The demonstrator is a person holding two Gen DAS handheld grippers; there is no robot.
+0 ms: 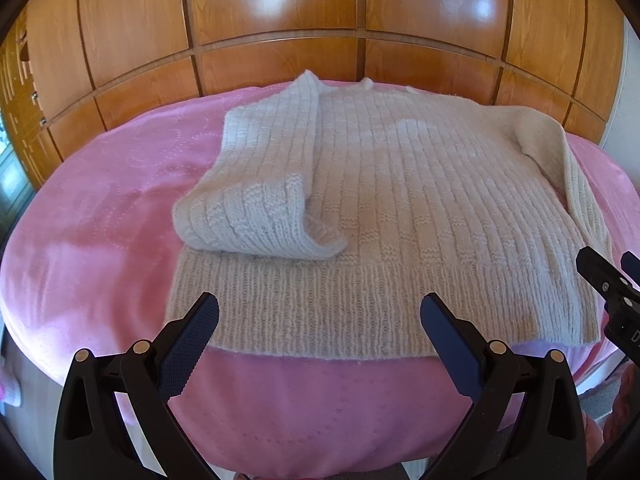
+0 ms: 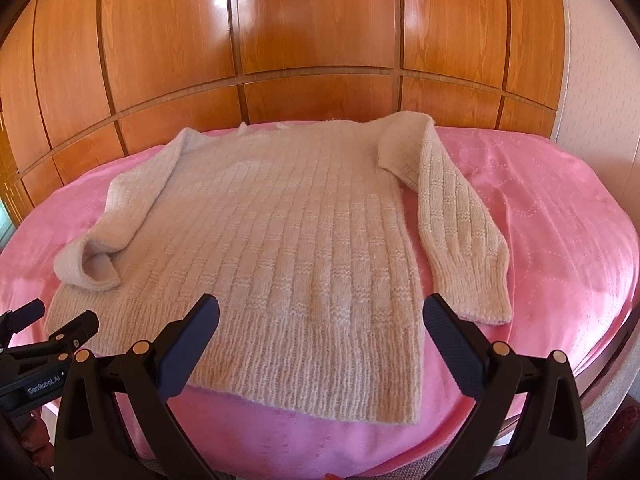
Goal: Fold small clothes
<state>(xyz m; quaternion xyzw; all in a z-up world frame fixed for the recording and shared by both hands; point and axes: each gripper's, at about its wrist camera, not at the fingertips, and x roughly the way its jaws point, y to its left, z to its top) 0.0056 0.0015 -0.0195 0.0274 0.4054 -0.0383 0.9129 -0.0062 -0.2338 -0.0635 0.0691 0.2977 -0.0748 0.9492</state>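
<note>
Sweater [image 2: 280,232], cream rib knit, lies flat on pink bedspread [image 2: 540,220], hem toward camera, neck toward wooden panelling [image 2: 320,40] at back. Body spread full width, prob. so side folds can be made cleanly.

Left sleeve [image 1: 256,184] is laid over the body, cuff curled open & resting just above hem ribbing; reads as first fold done. Right sleeve [image 2: 452,216] lies out beside the body on the spread, cuff near hem level, only shoulder end lapping the torso. Judgement: this sleeve is next to go across.

Tongs:
- Left gripper [image 1: 320,340]: wide open, nothing between the pads. Hovers over hem ribbing on the left half of the garment; can't tell if tips touch the knit, looks apart. Also seen low-left in right wrist view, likewise open.
- Right gripper [image 2: 322,340]: wide open, empty. Sits above hem near the garment's right bottom corner, right sleeve cuff just beyond its outer finger [image 2: 448,332]. Seen at right edge of left wrist view too, but opening not clear from there.

Both grippers sit back at near edge, neither pinching, so garment is at rest, unheld.

Risk (judgement): knit is thick & soft; a shallow pinch on the cuff may take 1 layer only & sleeve may drag the body askew.
</note>
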